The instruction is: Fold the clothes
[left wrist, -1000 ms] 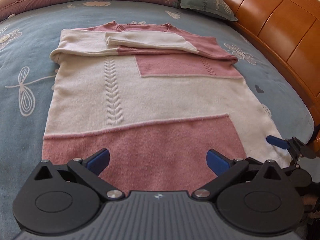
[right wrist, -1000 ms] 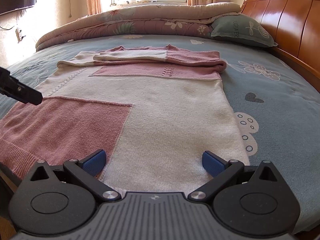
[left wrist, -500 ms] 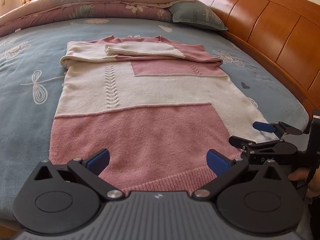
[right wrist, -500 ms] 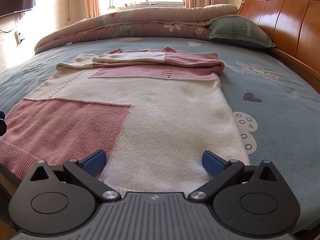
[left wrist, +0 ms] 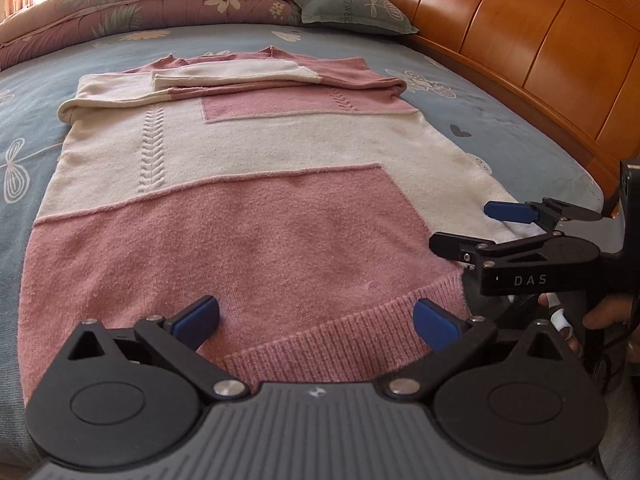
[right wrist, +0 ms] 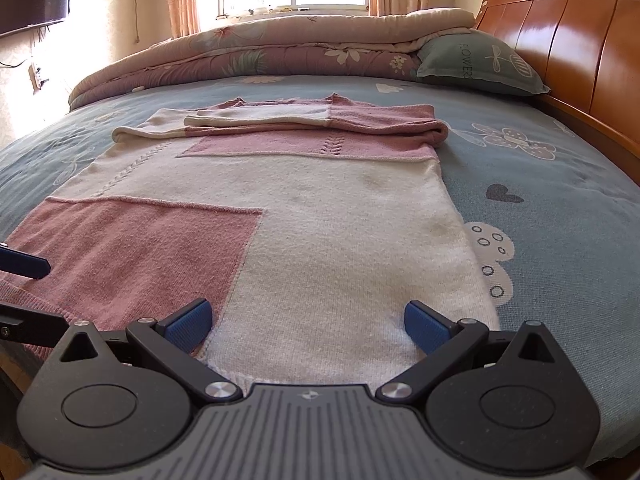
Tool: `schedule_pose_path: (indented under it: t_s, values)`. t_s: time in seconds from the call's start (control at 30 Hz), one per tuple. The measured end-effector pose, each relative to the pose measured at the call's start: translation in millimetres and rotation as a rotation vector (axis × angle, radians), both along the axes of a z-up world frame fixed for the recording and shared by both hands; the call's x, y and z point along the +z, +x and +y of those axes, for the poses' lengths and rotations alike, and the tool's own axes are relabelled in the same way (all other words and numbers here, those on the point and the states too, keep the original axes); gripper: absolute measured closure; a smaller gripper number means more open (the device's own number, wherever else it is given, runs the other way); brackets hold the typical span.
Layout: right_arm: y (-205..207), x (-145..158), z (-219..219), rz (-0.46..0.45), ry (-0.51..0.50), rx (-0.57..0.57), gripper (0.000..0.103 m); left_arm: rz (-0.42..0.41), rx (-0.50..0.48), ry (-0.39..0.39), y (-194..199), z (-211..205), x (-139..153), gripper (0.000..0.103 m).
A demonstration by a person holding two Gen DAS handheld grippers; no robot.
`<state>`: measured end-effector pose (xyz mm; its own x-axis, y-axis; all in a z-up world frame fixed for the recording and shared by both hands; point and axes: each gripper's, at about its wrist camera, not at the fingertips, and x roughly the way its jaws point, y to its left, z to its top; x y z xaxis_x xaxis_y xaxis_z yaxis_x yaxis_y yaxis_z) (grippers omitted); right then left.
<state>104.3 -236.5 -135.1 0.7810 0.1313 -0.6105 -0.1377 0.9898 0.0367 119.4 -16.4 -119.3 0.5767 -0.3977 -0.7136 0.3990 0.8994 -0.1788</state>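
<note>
Both grippers, left gripper [left wrist: 316, 320] and right gripper [right wrist: 308, 322], hover jaws spread, seemingly just above the sweater [left wrist: 240, 208] hem.

Sweater [left wrist: 240, 216]: knitted cloth, matt and fuzzy; ribbed hem at 6 o'clock, raised cable stitch in the cream panel. Sheet [right wrist: 560, 184]: matt printed cloth, faintly napped. Quilt [right wrist: 280, 44] at 12 o'clock: soft padded cloth, matt. Pillow [right wrist: 476, 64]: smooth matt cloth. Headboard [left wrist: 540, 40] at 2 o'clock: varnished wood, glossy, with highlights. Left gripper [left wrist: 316, 320] and right gripper [right wrist: 308, 322]: matt black plastic, ridged grey housing, bright metal pivot screws. Pads [right wrist: 188, 322]: blue, smooth, semi-matt.
</note>
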Motion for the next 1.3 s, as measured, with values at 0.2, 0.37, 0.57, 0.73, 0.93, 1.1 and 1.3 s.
schedule_pose_path:
  t_s: [0.2,0.37,0.57,0.73,0.93,1.1,1.3]
  values:
    - [0,0,0,0.002,0.0,0.002,0.0,-0.033,-0.005,0.02,-4,-2,-3,0.001]
    - [0,0,0,0.003,0.001,0.003,0.0,-0.046,-0.013,0.078,-5,-10,-4,0.001]
    - [-1,0,0,0.004,-0.003,0.006,0.0,-0.028,-0.017,0.165,-2,-22,-3,0.001]
    - [-1,0,0,0.003,-0.003,0.005,0.0,-0.024,-0.019,0.193,-2,-23,1,0.001]
    - [-2,0,0,-0.001,-0.006,0.005,0.0,-0.068,-0.013,0.221,-4,-25,7,0.001]
    - [-3,2,1,-0.007,-0.018,0.008,0.0,-0.099,-0.01,0.233,-5,-20,16,0.001]
    - [-1,2,2,-0.001,-0.02,0.006,0.0,-0.126,0.011,0.23,-6,-11,30,0.001]
